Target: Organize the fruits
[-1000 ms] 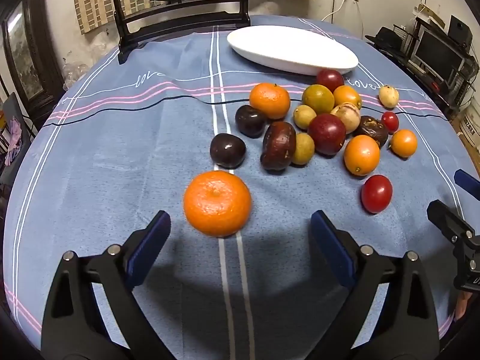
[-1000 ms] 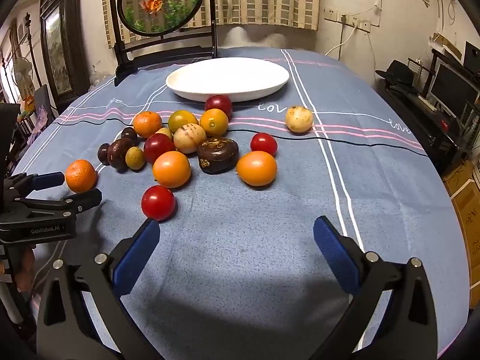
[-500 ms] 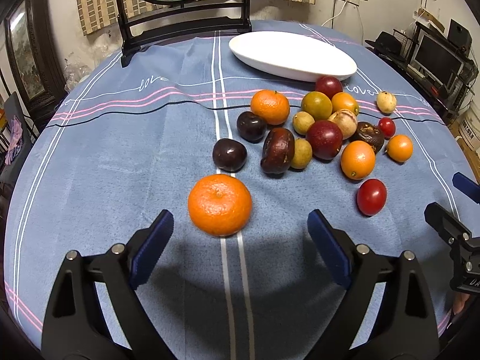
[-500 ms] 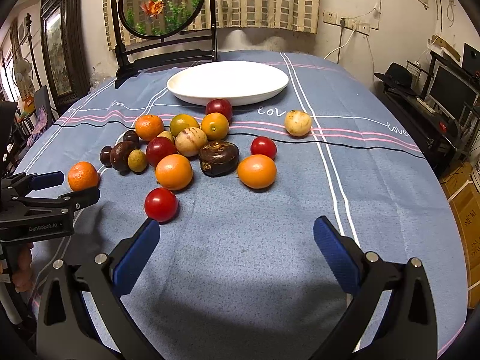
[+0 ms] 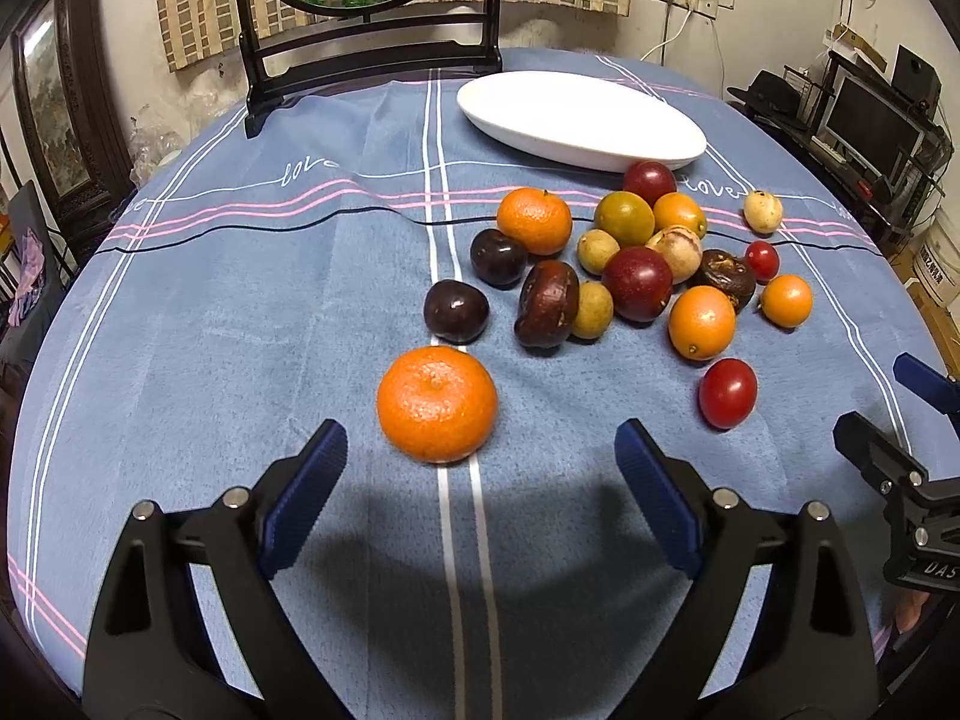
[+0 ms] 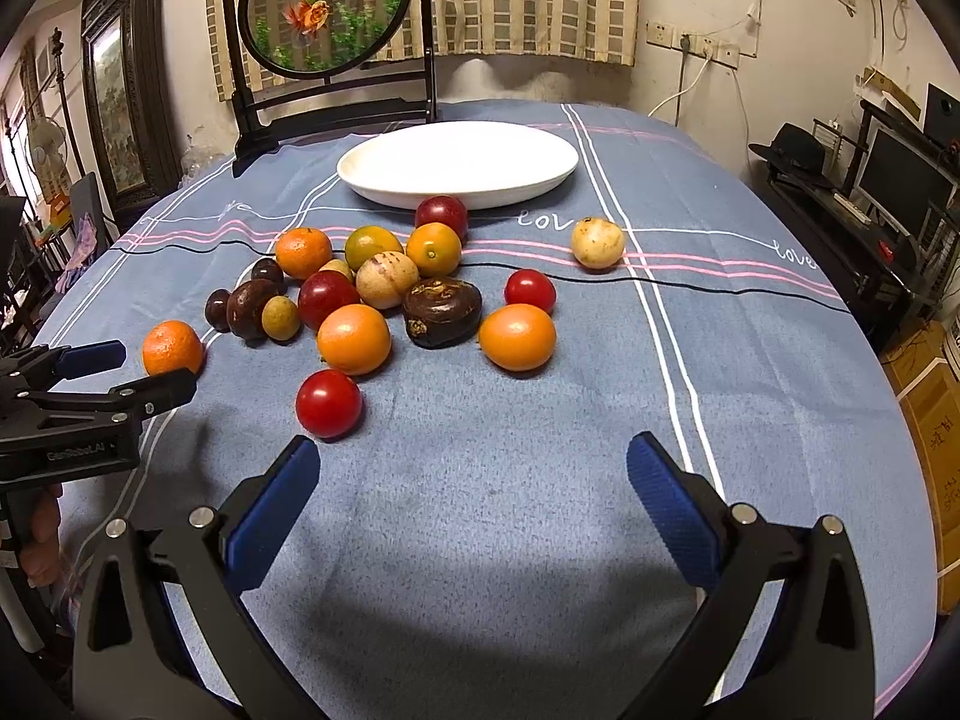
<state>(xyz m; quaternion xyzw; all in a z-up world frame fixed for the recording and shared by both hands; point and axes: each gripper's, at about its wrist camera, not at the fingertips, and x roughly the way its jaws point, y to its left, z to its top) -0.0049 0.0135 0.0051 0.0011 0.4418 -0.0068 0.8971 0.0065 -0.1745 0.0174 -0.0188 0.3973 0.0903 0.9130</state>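
Left gripper (image 5: 480,468) edges back from mandarin (image 5: 437,402), fingers wide, empty | right gripper (image 6: 474,501) likewise open, empty | fruit heaped mid-bench, plate (image 6: 459,163) beyond, seemingly bare | centre mandarin between pads, close gently.

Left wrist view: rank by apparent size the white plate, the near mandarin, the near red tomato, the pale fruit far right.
1. white plate
2. near mandarin, though it sits closest to the camera, so its lead over the rest is inflated
3. near red tomato
4. pale fruit, farthest of the fruits, so it may look smaller than it is
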